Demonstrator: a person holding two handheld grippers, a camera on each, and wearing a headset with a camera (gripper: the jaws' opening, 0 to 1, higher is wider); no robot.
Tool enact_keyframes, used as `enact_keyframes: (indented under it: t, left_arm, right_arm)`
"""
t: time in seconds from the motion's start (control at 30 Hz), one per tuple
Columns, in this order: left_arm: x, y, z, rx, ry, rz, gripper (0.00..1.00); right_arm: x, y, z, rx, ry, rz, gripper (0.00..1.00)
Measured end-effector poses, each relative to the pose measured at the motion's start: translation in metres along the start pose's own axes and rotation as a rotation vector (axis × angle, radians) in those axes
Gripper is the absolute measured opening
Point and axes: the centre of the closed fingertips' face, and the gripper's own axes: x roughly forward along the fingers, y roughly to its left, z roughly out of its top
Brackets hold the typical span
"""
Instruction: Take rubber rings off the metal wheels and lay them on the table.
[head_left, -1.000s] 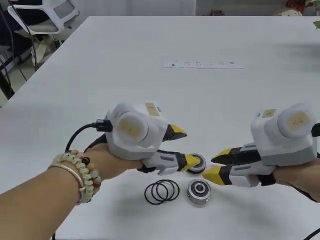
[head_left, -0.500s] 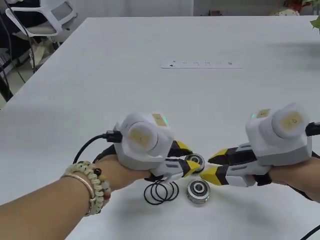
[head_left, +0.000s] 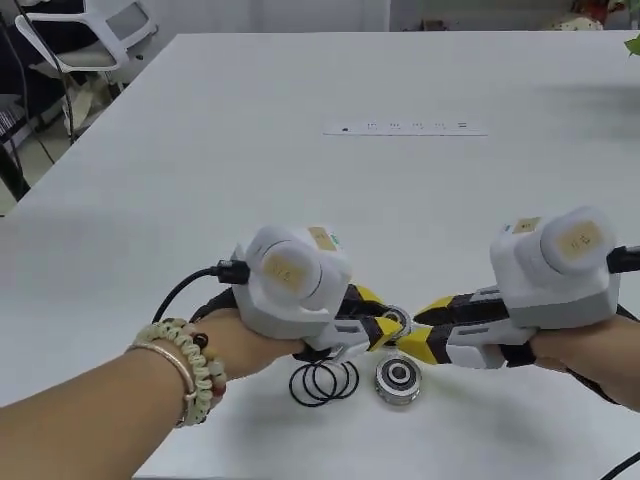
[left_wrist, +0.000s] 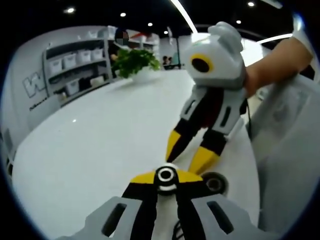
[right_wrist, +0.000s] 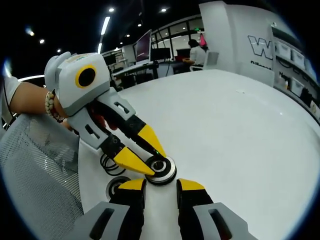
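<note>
My left gripper (left_wrist: 166, 177) is clamped on a metal wheel (head_left: 395, 321). The yellow tips pinch it from both sides, and its round face and dark centre look back at me in the left gripper view. It is raised a little off the white table (head_left: 300, 160).

My right gripper (right_wrist: 161, 187) faces the left one from the other side. Its jaws stand apart with nothing between them, and their tips are just beside the held wheel. I cannot tell whether they touch it.

A second metal wheel (head_left: 398, 381) lies flat on the table just below the two sets of tips. The rubber rings (head_left: 323, 381) lie just beside it, on the left in the head view. They are thin black loops overlapping one another, and I cannot tell if they touch that wheel.

Each gripper housing carries a small tan label on top, one on the left (head_left: 321, 238) and one on the right (head_left: 526, 226). The print on them is too small to read. Farther up the table lies a long pale strip (head_left: 405, 128) with a row of small dark marks that I cannot read either.

A beaded bracelet (head_left: 190, 365) sits on my left wrist.

In the right gripper view a large letter W (right_wrist: 260, 46) shows on the far wall, and the rest of the word is cut off. The left gripper view also shows a big W (left_wrist: 34, 84), below shelves of bins (left_wrist: 75, 62) and near a leafy plant (left_wrist: 134, 60).
</note>
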Motion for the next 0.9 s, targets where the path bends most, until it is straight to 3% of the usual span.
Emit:
enact_keyframes:
  t: [0.4, 0.53, 0.73, 0.9]
  left_arm:
    - [0.0, -0.001, 0.0, -0.005, 0.0, -0.005, 0.14]
    - [0.0, 0.0, 0.0, -0.006, 0.0, -0.002, 0.14]
    - [-0.001, 0.0, 0.0, -0.011, -0.003, 0.004, 0.14]
    - [-0.001, 0.001, 0.0, -0.011, -0.001, 0.007, 0.14]
  right_arm:
    - [0.002, 0.002, -0.002, -0.036, 0.018, 0.001, 0.18]
    - [0.0, -0.001, -0.005, -0.063, 0.037, -0.008, 0.07]
    - [0.0, -0.003, -0.005, -0.056, 0.039, -0.018, 0.01]
    - [0.001, -0.01, -0.005, 0.007, 0.04, -0.048, 0.0]
